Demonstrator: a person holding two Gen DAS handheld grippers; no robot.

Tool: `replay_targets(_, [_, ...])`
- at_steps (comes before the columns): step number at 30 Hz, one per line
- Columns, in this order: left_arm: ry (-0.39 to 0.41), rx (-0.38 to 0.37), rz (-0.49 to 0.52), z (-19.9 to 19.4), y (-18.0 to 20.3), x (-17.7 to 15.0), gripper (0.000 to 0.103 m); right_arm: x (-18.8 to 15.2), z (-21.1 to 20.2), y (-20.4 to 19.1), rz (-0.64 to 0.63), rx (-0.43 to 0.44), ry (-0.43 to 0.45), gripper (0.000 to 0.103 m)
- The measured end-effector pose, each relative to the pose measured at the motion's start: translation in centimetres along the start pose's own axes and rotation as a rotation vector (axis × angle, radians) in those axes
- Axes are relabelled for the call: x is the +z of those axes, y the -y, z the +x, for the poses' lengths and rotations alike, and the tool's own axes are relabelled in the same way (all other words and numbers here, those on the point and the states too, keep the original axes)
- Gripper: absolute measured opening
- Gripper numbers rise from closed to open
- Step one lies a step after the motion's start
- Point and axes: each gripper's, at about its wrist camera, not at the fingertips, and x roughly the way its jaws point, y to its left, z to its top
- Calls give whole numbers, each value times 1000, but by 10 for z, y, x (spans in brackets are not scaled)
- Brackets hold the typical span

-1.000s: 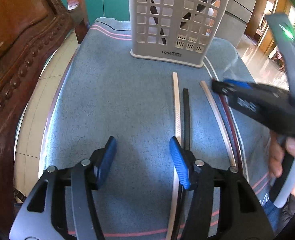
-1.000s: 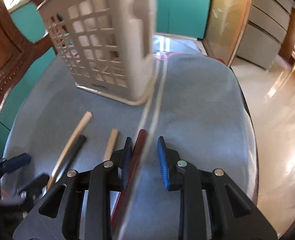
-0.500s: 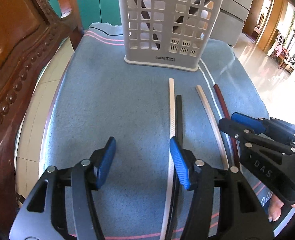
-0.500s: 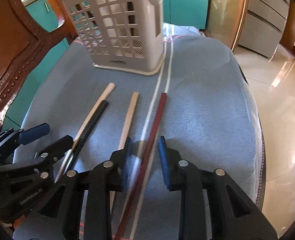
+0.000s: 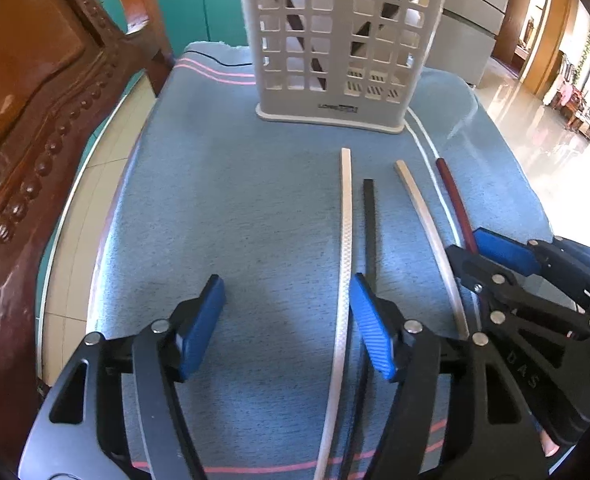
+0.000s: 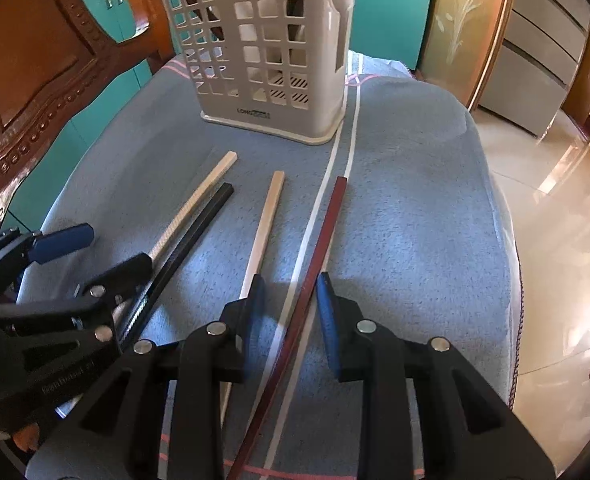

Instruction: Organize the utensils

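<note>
Several chopsticks lie on the blue cloth: a white one (image 5: 346, 240), a black one (image 5: 369, 224), a tan one (image 5: 427, 224) and a dark red one (image 5: 455, 204). A grey perforated utensil basket (image 5: 335, 40) stands behind them. My left gripper (image 5: 287, 324) is open and empty; the white chopstick runs just inside its right finger. My right gripper (image 6: 289, 312) is open, low over the cloth, with the dark red chopstick (image 6: 315, 264) lying between its fingers. The basket (image 6: 271, 48) also shows in the right wrist view.
A carved wooden chair (image 5: 35, 100) stands close at the left. The cloth-covered table (image 5: 235, 200) drops off to tiled floor (image 6: 555, 200) at the right. Teal cabinets (image 6: 391, 8) stand behind the basket.
My right gripper has come down from near the basket to the cloth and now straddles the dark red chopstick. The left gripper has barely moved.
</note>
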Motion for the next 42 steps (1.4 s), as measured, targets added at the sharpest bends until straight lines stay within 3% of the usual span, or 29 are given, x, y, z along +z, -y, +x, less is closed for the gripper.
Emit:
replay_targets(2, [-1, 8, -7, -1, -5, -1, 65, -1, -1, 2, -10, -2, -2, 12])
replay_targets(10, [1, 15, -46, -9, -21, -3, 61, 1, -2, 25, -10, -7, -6, 7])
replay_targets(15, [41, -47, -32, -22, -12, -1, 61, -1, -2, 23, -22, -11, 3, 9])
replay_targets(21, [-8, -21, 24, -9, 6, -6, 60, -1, -1, 21, -18, -12, 9, 13])
replay_targets(23, [-18, -4, 12, -6, 2, -8, 55, -2, -2, 22, -18, -8, 11, 13])
replay_targets(28, [-27, -18, -19, -4, -7, -9, 29, -2, -1, 22, -13, -5, 15, 13])
replay_targets(29, [-27, -18, -20, -5, -9, -9, 28, -2, -1, 21, -13, -6, 15, 14])
replay_targets(33, [-27, -27, -55, -10, -20, -12, 27, -1, -2, 22, -2, 2, 14, 15])
replay_targets(38, [3, -68, -100, -18, -33, -12, 28, -1, -2, 24, 19, 33, 16, 24])
replay_targets(42, [15, -89, -81, -21, -28, -10, 34, -2, -2, 21, 11, 34, 20, 29])
